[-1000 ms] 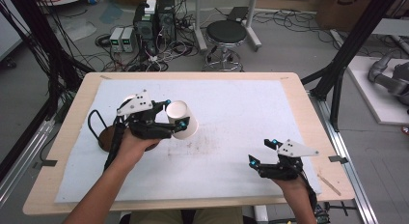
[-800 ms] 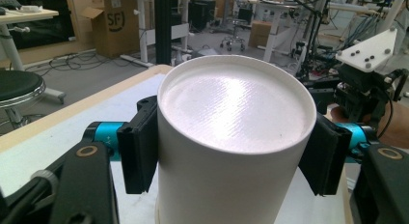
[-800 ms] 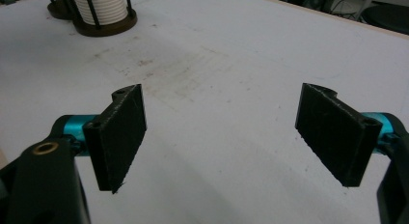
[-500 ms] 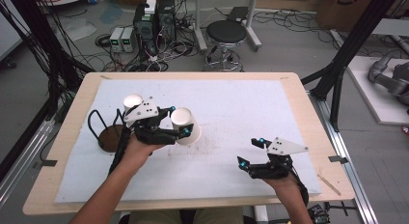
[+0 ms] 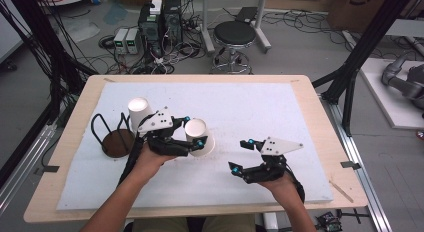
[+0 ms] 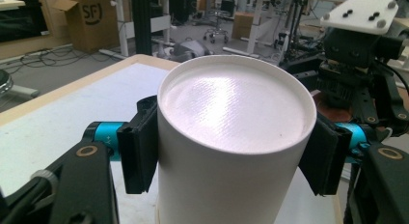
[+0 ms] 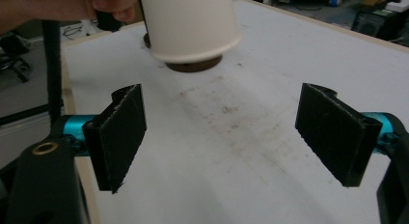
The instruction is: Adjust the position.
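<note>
White matting (image 5: 260, 112) covers a wooden table (image 5: 320, 117) in a cluttered lab. Left gripper (image 5: 194, 133): jaws clenched on an inverted white paper cup (image 6: 231, 137), one pad against each side wall, closed base facing the camera. Right gripper (image 5: 241, 155): jaws spread wide, nothing between them; the stained mat lies beyond, and the held cup sits ahead of the left jaw in the right gripper view. A second white cup (image 5: 138, 111) stands behind the left gripper, beside a black wire stand (image 5: 115, 139).
</note>
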The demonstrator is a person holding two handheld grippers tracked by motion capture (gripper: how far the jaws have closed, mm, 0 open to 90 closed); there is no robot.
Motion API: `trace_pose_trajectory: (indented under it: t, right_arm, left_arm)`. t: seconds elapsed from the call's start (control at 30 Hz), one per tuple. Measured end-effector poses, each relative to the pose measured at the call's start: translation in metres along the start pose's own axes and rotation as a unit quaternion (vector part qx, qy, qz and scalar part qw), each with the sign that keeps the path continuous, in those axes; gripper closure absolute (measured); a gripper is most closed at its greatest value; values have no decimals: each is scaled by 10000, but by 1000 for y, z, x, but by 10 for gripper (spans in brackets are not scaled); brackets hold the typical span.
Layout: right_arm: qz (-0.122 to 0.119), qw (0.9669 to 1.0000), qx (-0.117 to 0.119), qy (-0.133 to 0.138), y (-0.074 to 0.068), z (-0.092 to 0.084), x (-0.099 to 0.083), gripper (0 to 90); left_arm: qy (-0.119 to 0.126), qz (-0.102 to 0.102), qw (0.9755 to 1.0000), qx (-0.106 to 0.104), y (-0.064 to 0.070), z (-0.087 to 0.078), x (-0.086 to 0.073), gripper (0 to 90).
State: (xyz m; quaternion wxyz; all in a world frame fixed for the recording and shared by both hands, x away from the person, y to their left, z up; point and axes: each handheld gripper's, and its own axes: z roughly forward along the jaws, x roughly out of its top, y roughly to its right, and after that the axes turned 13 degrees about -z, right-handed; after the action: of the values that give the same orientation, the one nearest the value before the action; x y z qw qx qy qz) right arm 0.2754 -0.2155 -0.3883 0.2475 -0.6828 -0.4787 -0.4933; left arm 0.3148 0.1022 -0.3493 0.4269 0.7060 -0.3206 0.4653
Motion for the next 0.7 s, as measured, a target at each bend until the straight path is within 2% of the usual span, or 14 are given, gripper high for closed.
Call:
trace_pose_trajectory:
  t: [0.1,0.4,0.47,0.5,0.53,0.7]
  right_arm:
    - [-120,9997,195,92,-2,9,7,186]
    - [-214,9990,389,70,-1,25,11,186]
    - [-219,9988,442,80,-1,28,11,186]
    - [-250,9986,455,118,-1,31,11,186]
    - [-250,9986,455,118,-1,31,11,186]
    - [-358,9970,655,180,-6,39,13,185]
  left_arm:
    - [-87,-8,9999,-107,2,5,-4,328]
    - [-224,78,9992,-334,8,13,-7,329]
    - [-274,97,9987,-410,10,15,-7,329]
    - [-319,111,9980,-531,12,17,-8,330]
    - [-319,111,9980,-531,12,17,-8,330]
    - [-390,170,9957,-818,20,24,-10,331]
